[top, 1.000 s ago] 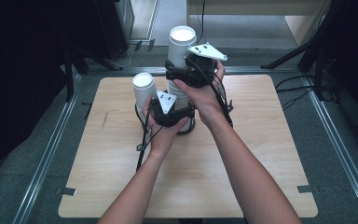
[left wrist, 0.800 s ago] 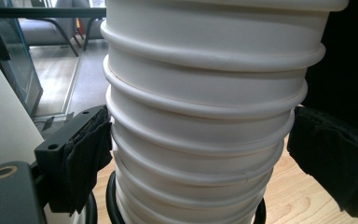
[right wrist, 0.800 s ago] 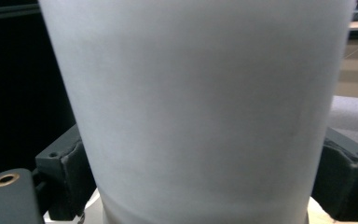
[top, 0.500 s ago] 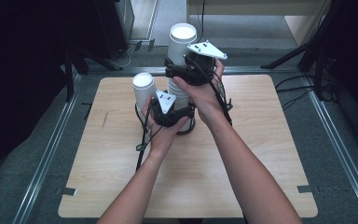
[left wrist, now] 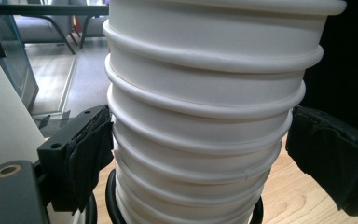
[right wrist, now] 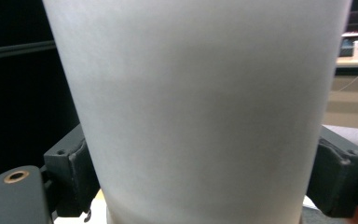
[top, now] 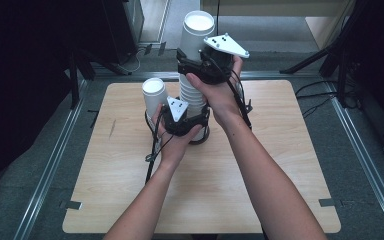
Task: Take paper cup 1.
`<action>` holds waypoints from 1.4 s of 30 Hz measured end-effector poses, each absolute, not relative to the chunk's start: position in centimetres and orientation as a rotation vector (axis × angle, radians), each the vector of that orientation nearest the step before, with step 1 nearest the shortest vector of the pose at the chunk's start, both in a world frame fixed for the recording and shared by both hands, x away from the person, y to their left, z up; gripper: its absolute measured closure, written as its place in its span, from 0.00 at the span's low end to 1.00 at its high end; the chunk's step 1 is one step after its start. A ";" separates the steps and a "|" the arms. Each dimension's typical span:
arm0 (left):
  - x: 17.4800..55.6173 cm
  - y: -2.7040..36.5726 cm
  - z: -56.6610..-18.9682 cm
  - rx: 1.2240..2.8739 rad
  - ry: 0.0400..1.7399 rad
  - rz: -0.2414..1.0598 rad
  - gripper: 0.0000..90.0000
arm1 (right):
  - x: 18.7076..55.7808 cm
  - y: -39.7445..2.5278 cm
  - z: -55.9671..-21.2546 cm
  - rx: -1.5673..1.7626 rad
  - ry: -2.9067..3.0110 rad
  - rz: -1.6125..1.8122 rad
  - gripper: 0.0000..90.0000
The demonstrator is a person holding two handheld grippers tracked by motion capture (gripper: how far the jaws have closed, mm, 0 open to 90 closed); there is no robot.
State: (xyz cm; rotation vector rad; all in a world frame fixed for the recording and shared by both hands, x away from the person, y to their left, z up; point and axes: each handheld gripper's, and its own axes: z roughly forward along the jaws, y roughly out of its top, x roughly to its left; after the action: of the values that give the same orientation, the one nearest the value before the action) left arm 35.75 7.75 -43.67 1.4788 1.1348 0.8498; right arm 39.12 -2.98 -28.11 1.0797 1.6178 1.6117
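A tall stack of white paper cups (top: 192, 97) stands on the wooden table (top: 280, 165). My left gripper (top: 194, 125) is shut on the stack's lower part; in the left gripper view the ribbed stack (left wrist: 205, 116) sits between both black pads (left wrist: 91, 154). Higher up, my right gripper (top: 192, 64) is shut on the top cup (top: 197, 30), which is raised above the others. The right gripper view has that cup's smooth wall (right wrist: 200, 107) held between both jaws.
A single white cup (top: 153, 95) stands just left of the stack, close to the left hand. Black cables trail from the grippers across the table's middle. Metal rails run along both table sides, and dark stands rise at the back.
The right gripper has moved up a little with the top cup. The left gripper and the stack have stayed put.
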 end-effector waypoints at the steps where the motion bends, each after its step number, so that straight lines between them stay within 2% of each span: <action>1: 35.7 7.8 -43.7 1.480 1.134 0.850 0.09 | 39.0 -2.9 -27.9 1.067 1.599 1.621 0.15; 28: 35.7 7.7 -43.7 1.480 1.140 0.850 0.09 | 37.2 -3.8 -24.6 0.911 1.381 1.731 0.19; 42: 35.7 7.7 -43.7 1.478 1.143 0.848 0.09 | 35.8 -6.1 -23.8 0.913 1.342 1.760 0.19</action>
State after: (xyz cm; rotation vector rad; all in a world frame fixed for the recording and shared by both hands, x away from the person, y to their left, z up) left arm 35.72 7.70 -43.66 1.4781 1.1430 0.8484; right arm 35.81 -6.10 -23.81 0.9133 1.3422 1.7601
